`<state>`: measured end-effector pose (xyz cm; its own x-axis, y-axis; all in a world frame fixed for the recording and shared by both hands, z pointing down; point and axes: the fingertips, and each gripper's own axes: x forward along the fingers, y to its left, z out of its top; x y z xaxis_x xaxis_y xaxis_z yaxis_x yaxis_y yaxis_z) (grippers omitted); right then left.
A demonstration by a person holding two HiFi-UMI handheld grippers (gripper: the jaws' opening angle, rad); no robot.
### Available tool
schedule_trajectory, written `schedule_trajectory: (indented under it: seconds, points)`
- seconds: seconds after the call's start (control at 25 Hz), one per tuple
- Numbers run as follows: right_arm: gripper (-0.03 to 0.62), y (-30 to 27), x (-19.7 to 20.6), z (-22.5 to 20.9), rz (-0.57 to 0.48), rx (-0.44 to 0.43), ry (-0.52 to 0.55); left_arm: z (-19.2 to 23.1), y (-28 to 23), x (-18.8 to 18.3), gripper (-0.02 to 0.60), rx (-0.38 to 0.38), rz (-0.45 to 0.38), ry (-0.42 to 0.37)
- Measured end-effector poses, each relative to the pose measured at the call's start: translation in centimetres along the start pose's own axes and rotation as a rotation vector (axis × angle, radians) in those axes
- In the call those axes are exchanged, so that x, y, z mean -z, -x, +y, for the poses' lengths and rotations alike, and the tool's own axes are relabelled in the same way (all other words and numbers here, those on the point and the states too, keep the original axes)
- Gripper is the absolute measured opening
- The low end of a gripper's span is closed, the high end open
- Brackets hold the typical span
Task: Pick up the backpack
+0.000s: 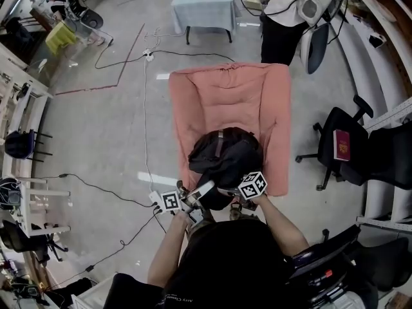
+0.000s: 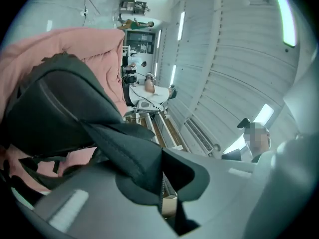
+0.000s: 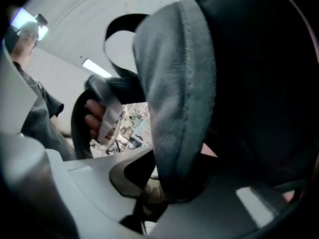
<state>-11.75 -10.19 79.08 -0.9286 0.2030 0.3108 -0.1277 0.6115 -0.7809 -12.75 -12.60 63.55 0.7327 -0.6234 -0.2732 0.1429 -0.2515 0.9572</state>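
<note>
backpack (image 1: 225,156): lower centre, on pink cushion (image 1: 225,95);
left gripper (image 2: 162,185): clenched on black strap (image 2: 124,151);
right gripper (image 3: 162,188): clenched on grey strap (image 3: 179,83)

Around the backpack (image 1: 225,163), the raised sides of the pink padded chair (image 1: 225,95) close in at 9 and 3 o'clock, while the bare seat toward 12 o'clock lies open above and beyond it. Out at 9 o'clock the floor (image 1: 96,140) is wide and free, crossed only by thin cables (image 1: 145,121) and a power strip (image 1: 156,198) near the chair's near corner. At 3 o'clock black office chairs (image 1: 341,150) stand near the chair's side, and at 12 to 1 o'clock a small cloth-covered table (image 1: 203,8) and a standing person (image 1: 283,18) block the far end.
</note>
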Motion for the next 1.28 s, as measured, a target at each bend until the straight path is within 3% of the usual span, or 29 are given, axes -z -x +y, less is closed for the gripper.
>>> schedule_trajectory:
  seconds: [0.16,0.28,0.4,0.52,0.64,0.76,0.88,0.92,1.04,1.28]
  points:
    - [0.064,4.3,0.5,4.2,-0.036,-0.111,0.035,-0.3,-0.5,0.3,0.017,0.051,-0.014,0.017]
    - [0.053,8.1,-1.4,7.6,-0.115,-0.185,0.077,-0.3,-1.1,0.8,0.017,0.059,-0.009,0.011]
    - [0.077,11.5,-5.6,11.5,-0.279,-0.354,0.044,-0.7,-1.4,0.3,0.017,0.106,-0.058,0.018]
    - [0.163,13.4,-9.7,12.7,-0.470,-0.463,-0.024,-1.0,-3.0,0.5,0.044,0.146,-0.083,0.029]
    - [0.193,12.5,-11.1,11.4,-0.565,-0.364,-0.035,-0.2,-4.3,0.6,0.060,0.128,-0.098,0.033]
    - [0.202,11.4,-11.8,9.9,-0.612,-0.257,-0.064,0.3,-4.6,0.8,0.022,0.108,-0.070,0.037]
    - [0.078,12.3,-12.5,10.2,-0.650,-0.285,-0.105,-0.2,-4.5,0.7,0.015,0.115,-0.071,0.025]
    - [0.051,13.2,-12.8,10.4,-0.673,-0.314,-0.127,-0.4,-4.4,0.5,0.015,0.108,-0.085,-0.004]
    - [0.049,16.1,-13.2,10.3,-0.732,-0.343,-0.151,-0.2,-4.2,-0.4,0.015,0.047,-0.148,-0.139]
    - [0.049,17.9,-14.0,9.2,-0.804,-0.152,-0.080,-0.5,-5.7,-3.2,0.017,-0.093,-0.253,-0.326]
